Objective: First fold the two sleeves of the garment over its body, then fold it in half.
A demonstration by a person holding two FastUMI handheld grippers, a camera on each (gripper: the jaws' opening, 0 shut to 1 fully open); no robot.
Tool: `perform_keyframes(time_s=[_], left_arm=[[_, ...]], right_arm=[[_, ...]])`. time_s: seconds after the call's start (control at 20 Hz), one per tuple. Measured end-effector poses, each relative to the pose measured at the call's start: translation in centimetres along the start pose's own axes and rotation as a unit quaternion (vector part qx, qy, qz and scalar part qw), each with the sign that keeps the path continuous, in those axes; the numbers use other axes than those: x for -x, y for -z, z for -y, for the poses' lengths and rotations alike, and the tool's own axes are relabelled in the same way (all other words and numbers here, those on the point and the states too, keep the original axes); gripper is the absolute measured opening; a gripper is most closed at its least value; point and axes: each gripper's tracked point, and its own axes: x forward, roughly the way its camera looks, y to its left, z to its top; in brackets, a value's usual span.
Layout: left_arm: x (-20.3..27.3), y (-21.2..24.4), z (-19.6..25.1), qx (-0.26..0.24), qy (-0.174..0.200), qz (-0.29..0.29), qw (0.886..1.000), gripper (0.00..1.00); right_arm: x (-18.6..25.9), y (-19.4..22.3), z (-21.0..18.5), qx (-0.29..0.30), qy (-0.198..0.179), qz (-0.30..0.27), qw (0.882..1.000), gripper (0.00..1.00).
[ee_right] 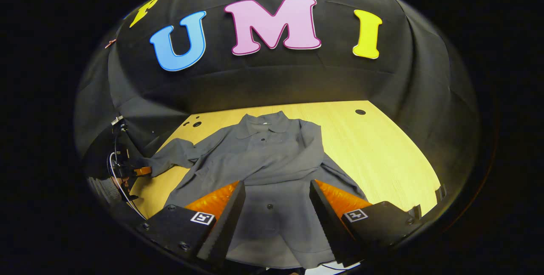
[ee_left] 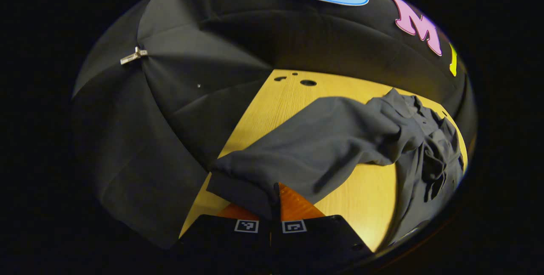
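In the left gripper view, your left gripper is clamped on the sleeve cuff, lifted, it seems, above the table. In the right gripper view, your right gripper gapes wide, holding nothing, over the garment spread mid-table.

1. Bare yellow wooden tabletop to the right of the grey buttoned garment: you have open room here out to the edge.
2. Black cloth booth wall: it closes off the far side just behind the collar.
3. Left sleeve, lifted off the table: it hangs across your path.
4. Left gripper, at the table's left edge, blocks that corner.
5. Small round holes in the far tabletop.
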Motion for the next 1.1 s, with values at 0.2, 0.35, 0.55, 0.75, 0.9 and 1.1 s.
perform_keyframes(time_s=[0.2,0.35,0.55,0.75,0.9,1.1], left_arm=[[4.6,-5.0,3.3,-0.012,0.008,0.057,0.998,0.06],[7.9,-8.6,7.4,-0.03,0.025,0.093,0.995,0.06],[11.9,-11.9,14.7,-0.065,0.064,0.131,0.987,0.06],[14.0,-14.1,22.4,-0.064,0.119,0.142,0.981,0.06],[14.9,-14.2,28.2,-0.077,0.162,0.137,0.974,0.05],[15.2,-12.4,36.3,-0.098,0.217,0.12,0.964,0.06]], right_arm=[[-0.3,0.1,2.7,-0.011,0.0,0.002,1.0,0.94],[-0.6,0.0,5.0,-0.017,0.005,0.004,1.0,0.94],[-0.6,0.1,8.2,-0.027,0.015,0.007,1.0,0.94],[-0.6,0.7,11.4,-0.034,0.03,0.005,0.999,0.94],[-0.5,1.3,13.2,-0.048,0.039,0.004,0.998,0.94],[-0.2,2.2,15.2,-0.059,0.047,-0.002,0.997,0.94]])
